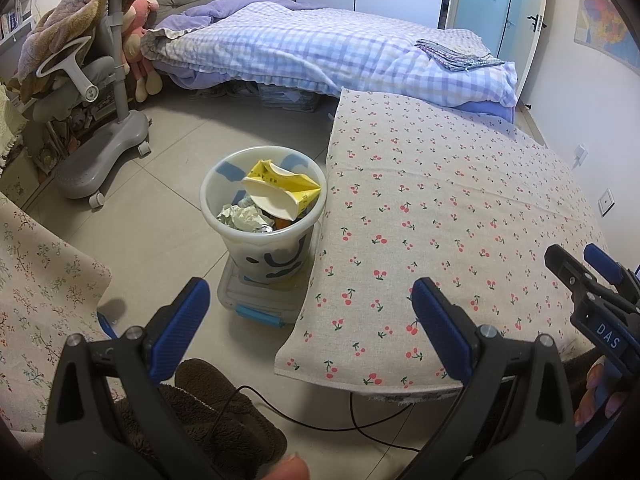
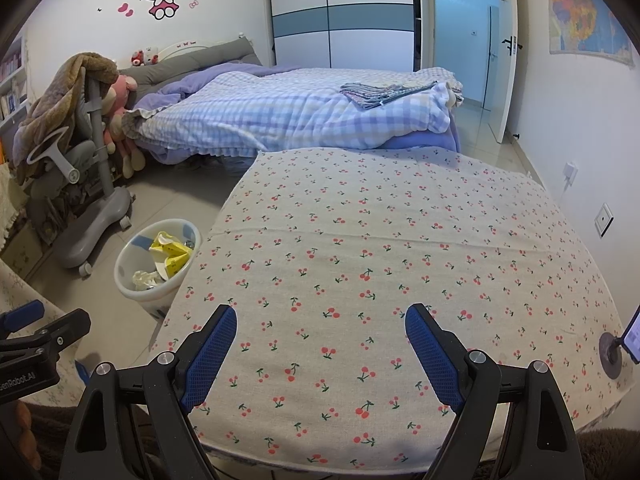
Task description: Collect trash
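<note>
Where crumpled paper (image 1: 244, 216) fills it, round translucent bin (image 1: 262, 200) stands.

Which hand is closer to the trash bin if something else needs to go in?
Left, probably. The left gripper points toward the bin, jaws open. The right gripper faces the tablecloth, bin off to its side.

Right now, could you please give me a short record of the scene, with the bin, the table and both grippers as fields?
bin: white bin on the floor, left of the table, standing on a clear box
bin contents: yellow carton, crumpled paper
table: cherry-print cloth, no trash visible on it
left gripper: open, empty
right gripper: open, empty, over the cloth
</note>
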A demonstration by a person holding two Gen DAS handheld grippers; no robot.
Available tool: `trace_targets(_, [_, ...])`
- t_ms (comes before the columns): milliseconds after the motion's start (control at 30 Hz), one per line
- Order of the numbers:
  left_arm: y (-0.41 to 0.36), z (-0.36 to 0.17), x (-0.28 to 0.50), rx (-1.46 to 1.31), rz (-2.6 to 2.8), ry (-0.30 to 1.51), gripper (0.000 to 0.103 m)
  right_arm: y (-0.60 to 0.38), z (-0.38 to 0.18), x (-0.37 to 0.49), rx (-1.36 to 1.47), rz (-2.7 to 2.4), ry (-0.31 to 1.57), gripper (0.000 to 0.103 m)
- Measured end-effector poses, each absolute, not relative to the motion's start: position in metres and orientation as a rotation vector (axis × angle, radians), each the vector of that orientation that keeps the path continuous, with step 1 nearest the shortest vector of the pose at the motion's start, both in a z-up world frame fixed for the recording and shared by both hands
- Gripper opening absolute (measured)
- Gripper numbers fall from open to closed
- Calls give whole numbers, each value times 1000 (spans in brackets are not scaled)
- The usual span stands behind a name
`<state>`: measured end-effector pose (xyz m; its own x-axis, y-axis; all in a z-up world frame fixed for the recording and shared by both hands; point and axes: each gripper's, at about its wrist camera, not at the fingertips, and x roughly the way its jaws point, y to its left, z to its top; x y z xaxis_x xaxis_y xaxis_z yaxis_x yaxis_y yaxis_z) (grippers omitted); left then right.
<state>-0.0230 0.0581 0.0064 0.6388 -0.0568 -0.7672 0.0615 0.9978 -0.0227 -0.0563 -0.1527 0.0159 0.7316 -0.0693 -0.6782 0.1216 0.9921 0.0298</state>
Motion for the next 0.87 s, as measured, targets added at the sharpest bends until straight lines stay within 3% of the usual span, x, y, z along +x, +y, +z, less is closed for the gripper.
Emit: trace_targets(867, [57, 9, -20, -6, -92, 889, 101, -152, 13, -58, 75, -113, 745, 88])
